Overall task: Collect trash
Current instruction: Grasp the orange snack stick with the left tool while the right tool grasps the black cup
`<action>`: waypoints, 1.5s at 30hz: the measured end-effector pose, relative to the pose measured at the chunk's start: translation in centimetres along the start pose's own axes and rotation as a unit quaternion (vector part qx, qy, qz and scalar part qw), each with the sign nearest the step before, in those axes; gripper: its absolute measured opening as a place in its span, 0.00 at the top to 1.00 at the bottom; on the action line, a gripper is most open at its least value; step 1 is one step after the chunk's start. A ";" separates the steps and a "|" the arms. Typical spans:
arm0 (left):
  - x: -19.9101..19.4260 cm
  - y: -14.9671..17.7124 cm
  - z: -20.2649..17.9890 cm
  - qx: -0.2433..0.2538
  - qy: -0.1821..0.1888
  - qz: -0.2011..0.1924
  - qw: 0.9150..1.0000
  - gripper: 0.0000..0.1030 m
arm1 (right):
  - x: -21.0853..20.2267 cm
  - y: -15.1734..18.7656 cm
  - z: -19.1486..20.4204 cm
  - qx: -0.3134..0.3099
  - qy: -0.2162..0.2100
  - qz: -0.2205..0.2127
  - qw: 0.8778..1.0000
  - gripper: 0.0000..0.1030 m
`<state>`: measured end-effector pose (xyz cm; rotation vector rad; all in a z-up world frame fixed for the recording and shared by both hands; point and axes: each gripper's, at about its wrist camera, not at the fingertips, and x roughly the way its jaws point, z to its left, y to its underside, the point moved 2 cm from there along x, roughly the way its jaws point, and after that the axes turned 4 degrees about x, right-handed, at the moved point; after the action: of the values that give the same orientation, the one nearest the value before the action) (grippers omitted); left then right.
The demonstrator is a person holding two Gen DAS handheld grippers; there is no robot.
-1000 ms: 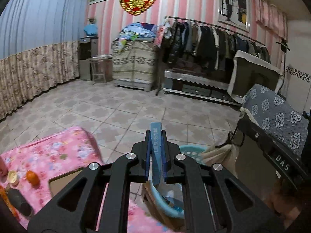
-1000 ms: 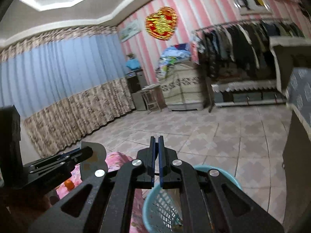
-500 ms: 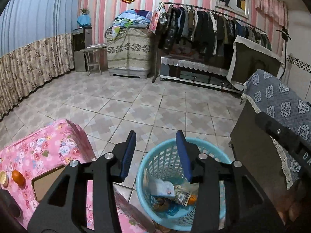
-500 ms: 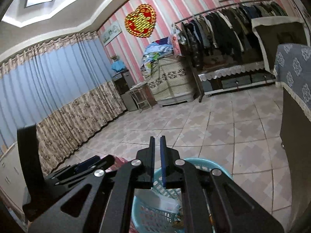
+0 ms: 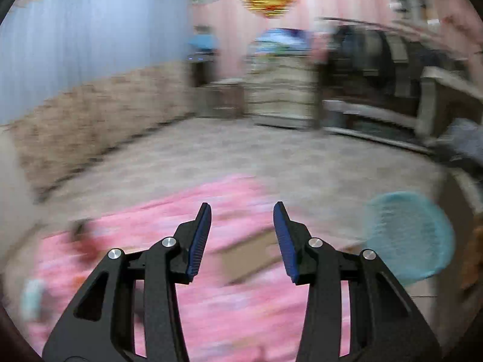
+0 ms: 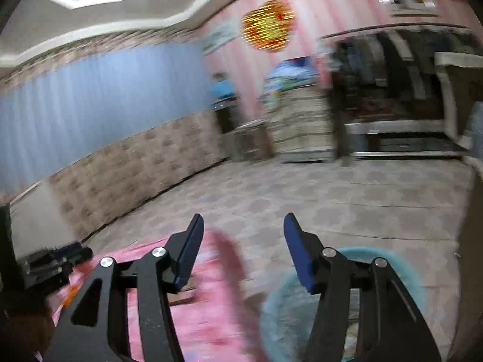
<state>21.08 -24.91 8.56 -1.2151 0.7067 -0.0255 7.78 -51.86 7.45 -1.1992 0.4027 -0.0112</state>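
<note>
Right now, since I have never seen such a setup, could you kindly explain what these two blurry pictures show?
There is no robot: a person carries a two-finger gripper in each hand, each with a camera looking along its fingers. One picture is from the left gripper, the other from the right gripper. The left gripper is open; the right one's jaws are opening. Neither holds anything. Below them lies a pink flowered cloth with a brown flat piece on it; smaller items are too blurred to name. To the right stands a light blue basket for the trash.

Motion blur leaves no text or label readable.
</note>
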 end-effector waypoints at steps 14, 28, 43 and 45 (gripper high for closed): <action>0.6 15.2 25.6 -0.224 -0.113 0.106 0.962 0.49 | 7.7 9.6 15.0 -0.068 -0.067 0.121 0.988 0.31; 8.4 17.3 21.9 -0.190 -0.071 0.203 0.958 0.45 | 7.8 11.7 17.4 -0.105 -0.088 0.141 0.981 0.31; 6.1 15.3 22.1 -0.196 -0.055 0.152 0.967 1.00 | 11.0 15.0 23.2 -0.110 -0.162 0.194 0.961 0.19; 5.9 15.2 22.4 -0.201 -0.054 0.148 0.967 1.00 | 11.6 15.8 24.5 -0.117 -0.170 0.202 0.957 0.18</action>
<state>31.83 -2.53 -3.70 -1.4708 0.8150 0.4497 22.97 -26.48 -2.94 -1.3019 0.3441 0.6041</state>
